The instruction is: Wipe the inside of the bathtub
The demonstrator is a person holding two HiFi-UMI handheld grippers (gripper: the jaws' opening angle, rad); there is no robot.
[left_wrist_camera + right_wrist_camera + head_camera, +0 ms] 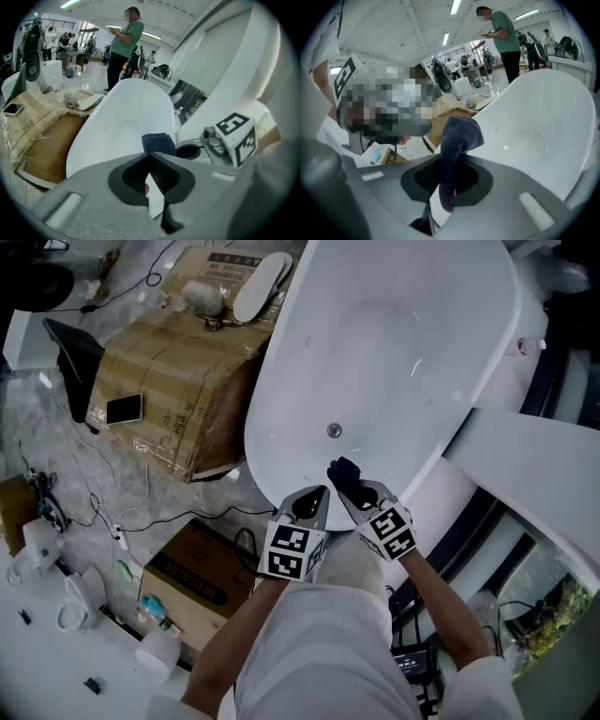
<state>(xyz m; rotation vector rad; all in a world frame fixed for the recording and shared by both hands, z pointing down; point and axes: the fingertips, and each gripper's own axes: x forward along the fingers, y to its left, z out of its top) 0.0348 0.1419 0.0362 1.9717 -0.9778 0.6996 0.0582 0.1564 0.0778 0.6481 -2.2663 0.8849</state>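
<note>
The white oval bathtub point(403, 343) lies ahead of me, its drain point(334, 430) near the close end. Both grippers hover side by side at the tub's near rim. My right gripper point(349, 486) is shut on a dark blue cloth point(343, 471), which sticks up out of its jaws and folds over point(458, 136), with the tub basin point(543, 122) beyond. My left gripper point(314, 495) sits just left of it, jaws closed together with nothing between them point(150, 153). From the left gripper view I see the cloth point(158, 142) and the right gripper's marker cube point(236, 136).
A large cardboard box point(178, 381) wrapped in plastic stands against the tub's left side, with a phone point(124, 409) on it. A smaller box point(192, 577), cables and white mugs point(37, 545) lie on the floor to the left. A white panel point(534, 474) lies at the right. A person in a green shirt point(124, 44) stands beyond the tub.
</note>
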